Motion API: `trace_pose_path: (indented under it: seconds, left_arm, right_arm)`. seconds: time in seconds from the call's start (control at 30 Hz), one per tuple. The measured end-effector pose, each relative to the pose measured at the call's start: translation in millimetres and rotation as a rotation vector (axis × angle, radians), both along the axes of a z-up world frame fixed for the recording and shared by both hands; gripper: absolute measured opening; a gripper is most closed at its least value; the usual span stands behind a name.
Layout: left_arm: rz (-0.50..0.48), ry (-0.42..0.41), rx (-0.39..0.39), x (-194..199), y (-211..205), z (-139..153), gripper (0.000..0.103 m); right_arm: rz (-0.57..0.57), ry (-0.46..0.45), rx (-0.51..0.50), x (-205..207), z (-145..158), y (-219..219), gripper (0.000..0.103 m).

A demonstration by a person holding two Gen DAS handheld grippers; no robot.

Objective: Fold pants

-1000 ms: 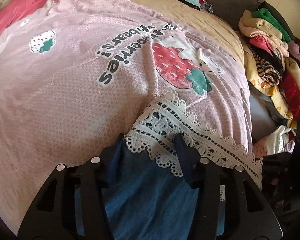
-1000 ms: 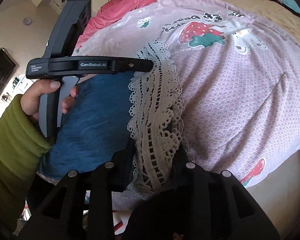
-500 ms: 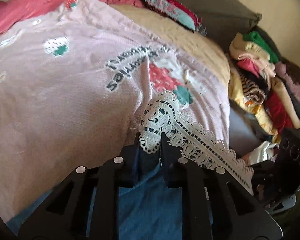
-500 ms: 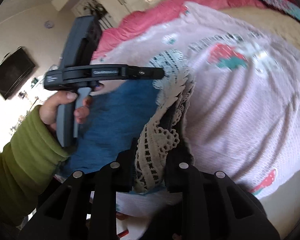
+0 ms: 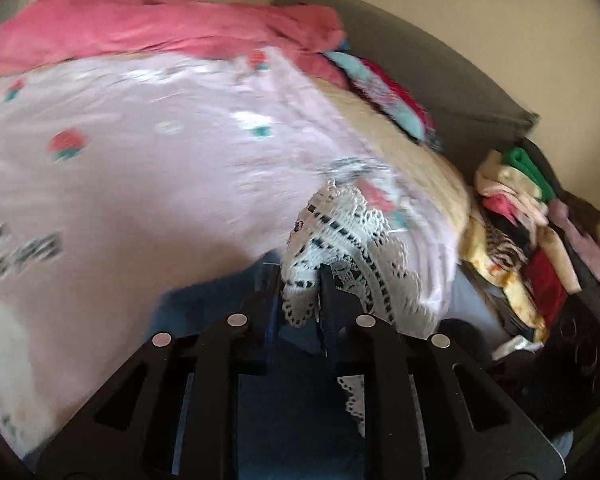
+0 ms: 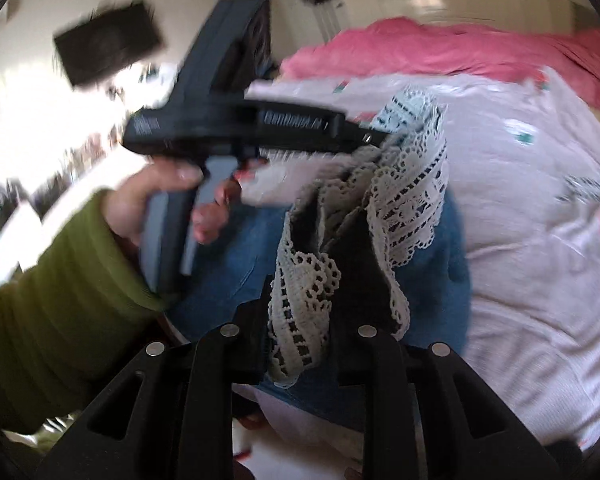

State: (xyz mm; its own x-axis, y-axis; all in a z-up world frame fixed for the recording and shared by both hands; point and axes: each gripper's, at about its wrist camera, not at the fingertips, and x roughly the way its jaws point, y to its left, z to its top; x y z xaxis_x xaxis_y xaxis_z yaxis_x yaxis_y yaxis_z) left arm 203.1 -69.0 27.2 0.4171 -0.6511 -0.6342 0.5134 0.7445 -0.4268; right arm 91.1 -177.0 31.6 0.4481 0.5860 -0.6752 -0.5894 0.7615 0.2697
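Observation:
The pants are blue denim with a white lace hem. They lie on a pink strawberry-print bedspread. My left gripper is shut on the lace hem and lifts it off the bed. My right gripper is shut on the other part of the lace hem and holds it up too. The left gripper's black body, held by a hand in a green sleeve, shows in the right wrist view at the far end of the hem. Both views are motion-blurred.
A pile of mixed clothes sits at the right of the bed. A crumpled pink blanket lies along the far side. A grey headboard cushion stands behind. A dark screen hangs on the wall.
Both grippers closed on the lace hem and have lifted it off the bedspread. The hem now hangs bunched between them, and both cameras have tilted upward.

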Motion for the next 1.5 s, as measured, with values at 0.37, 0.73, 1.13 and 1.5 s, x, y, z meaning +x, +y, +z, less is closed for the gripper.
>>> trace_pose_path:
  seconds: [0.37, 0.73, 1.13, 1.5]
  left_arm:
    - [0.343, 0.099, -0.1, -2, 105, -32, 0.031]
    - [0.356, 0.099, -0.135, -13, 117, -30, 0.062]
    - [0.328, 0.126, -0.175, -15, 112, -35, 0.064]
    - [0.296, 0.15, -0.133, -13, 101, -39, 0.07]
  right_arm:
    - [0.123, -0.083, -0.283, -30, -43, 88, 0.046]
    - [0.133, -0.116, -0.059, -60, -3, 41, 0.06]
    - [0.082, -0.102, -0.224, -61, -32, 76, 0.064]
    - [0.155, -0.192, -0.368, -60, -53, 89, 0.017]
